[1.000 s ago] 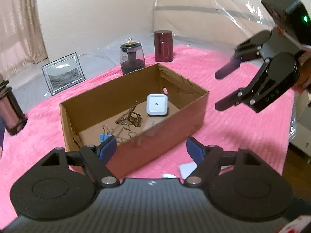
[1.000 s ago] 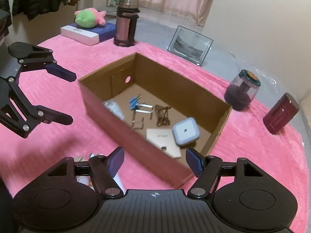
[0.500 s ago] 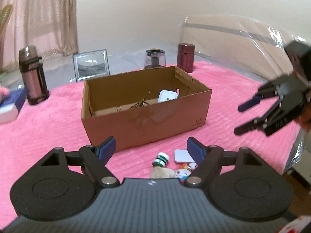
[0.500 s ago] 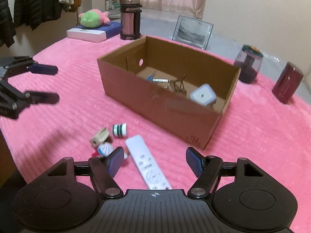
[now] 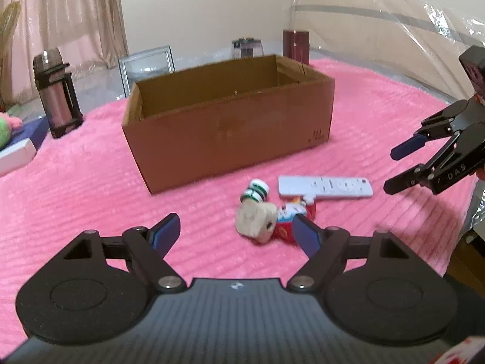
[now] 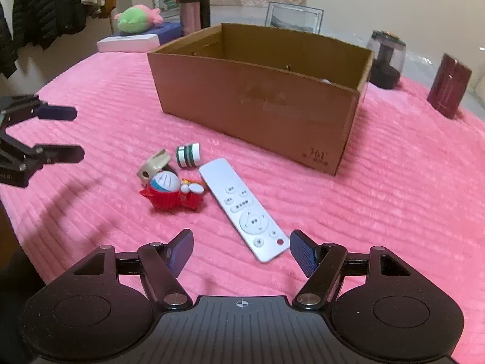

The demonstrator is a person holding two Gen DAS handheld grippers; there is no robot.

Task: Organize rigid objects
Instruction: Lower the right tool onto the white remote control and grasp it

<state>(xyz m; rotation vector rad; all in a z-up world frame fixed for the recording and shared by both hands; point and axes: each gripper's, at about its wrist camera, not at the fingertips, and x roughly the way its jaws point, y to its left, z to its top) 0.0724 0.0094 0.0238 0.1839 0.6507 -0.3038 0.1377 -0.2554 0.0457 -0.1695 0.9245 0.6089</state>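
An open cardboard box (image 5: 230,127) (image 6: 260,100) stands on the pink blanket. In front of it lie a white remote (image 5: 326,186) (image 6: 242,209), a green-and-white striped spool (image 5: 256,190) (image 6: 188,154), a beige block toy (image 5: 256,218) (image 6: 153,163) and a red-and-white figurine (image 5: 291,212) (image 6: 169,189). My left gripper (image 5: 236,232) (image 6: 60,133) is open and empty, just short of the toys. My right gripper (image 6: 241,250) (image 5: 400,166) is open and empty, with the remote's near end between its fingertips' line.
A pink-and-black thermos (image 5: 57,94) (image 6: 194,9), a picture frame (image 5: 147,65) (image 6: 294,15), a dark grinder jar (image 6: 385,59) and a maroon canister (image 6: 448,89) stand behind the box. A plush toy on a flat box (image 6: 136,30) lies far left.
Both grippers have pulled back and down from over the box. The box's contents have dropped from sight and the remote and toys in front of it have come into view.
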